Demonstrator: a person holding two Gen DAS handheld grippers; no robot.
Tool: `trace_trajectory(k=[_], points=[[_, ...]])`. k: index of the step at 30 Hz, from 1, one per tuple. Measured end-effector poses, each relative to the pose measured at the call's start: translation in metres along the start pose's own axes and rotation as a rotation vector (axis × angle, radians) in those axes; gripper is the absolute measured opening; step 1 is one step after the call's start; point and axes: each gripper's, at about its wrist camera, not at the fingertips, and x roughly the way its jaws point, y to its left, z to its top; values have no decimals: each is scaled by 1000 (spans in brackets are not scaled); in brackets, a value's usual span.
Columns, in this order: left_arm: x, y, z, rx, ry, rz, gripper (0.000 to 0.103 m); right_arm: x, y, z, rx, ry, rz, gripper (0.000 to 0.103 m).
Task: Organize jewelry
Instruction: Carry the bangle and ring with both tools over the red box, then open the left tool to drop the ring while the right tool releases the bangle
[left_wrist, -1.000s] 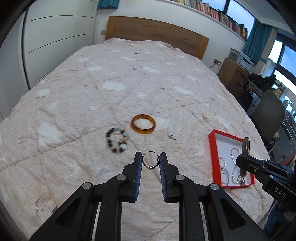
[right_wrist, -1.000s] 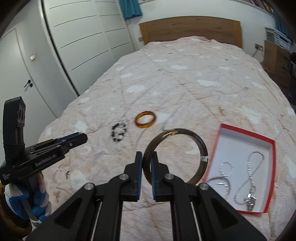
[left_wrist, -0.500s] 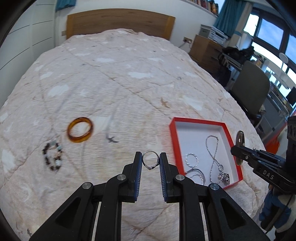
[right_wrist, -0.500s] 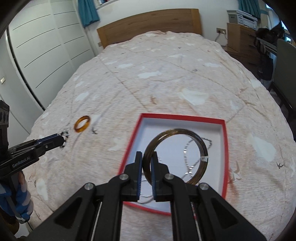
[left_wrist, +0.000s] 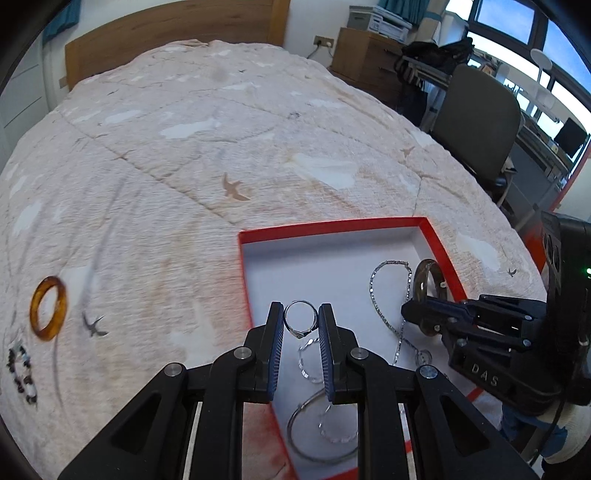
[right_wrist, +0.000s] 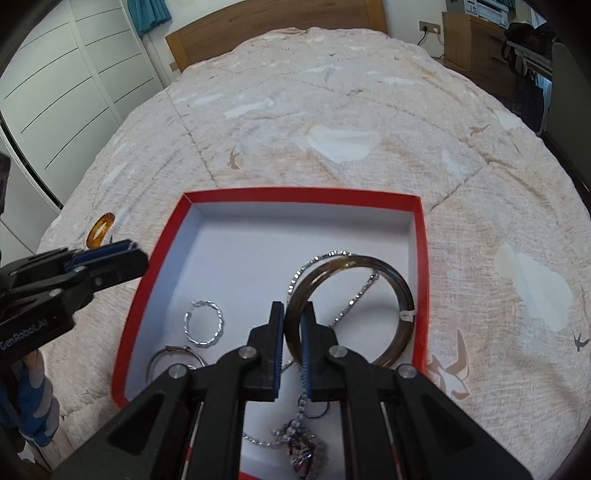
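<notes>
On a beige quilted bedspread (left_wrist: 221, 155), an amber plastic bangle (left_wrist: 48, 308) and a dark beaded bracelet (left_wrist: 20, 373) lie at far left, not yet collected. Further right, the left gripper (left_wrist: 301, 322) pinches a small silver ring (left_wrist: 300, 320) over the left part of a shallow red-rimmed white box (right_wrist: 303, 194) that already holds silver hoops and a chain necklace (right_wrist: 354, 291). The right gripper (right_wrist: 293, 326) clamps a dark brown translucent bangle (right_wrist: 384, 269) over the box. This looks like the depositing step; next, each likely lowers and opens to drop its piece inside.
</notes>
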Motion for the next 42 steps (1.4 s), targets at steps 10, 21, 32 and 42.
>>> trace_trajectory(k=[10, 21, 32, 42], points=[[45, -4, -7, -5, 72, 14, 18, 26, 3, -2, -62, 64, -9, 9], [61, -3, -8, -19, 80, 34, 20, 29, -1, -3, -59, 60, 14, 10], [64, -9, -7, -4, 83, 71, 20, 24, -2, -5, -32, 60, 6, 14], [43, -14, -6, -2, 58, 35, 44, -5, -5, -7, -10, 28, -20, 27]])
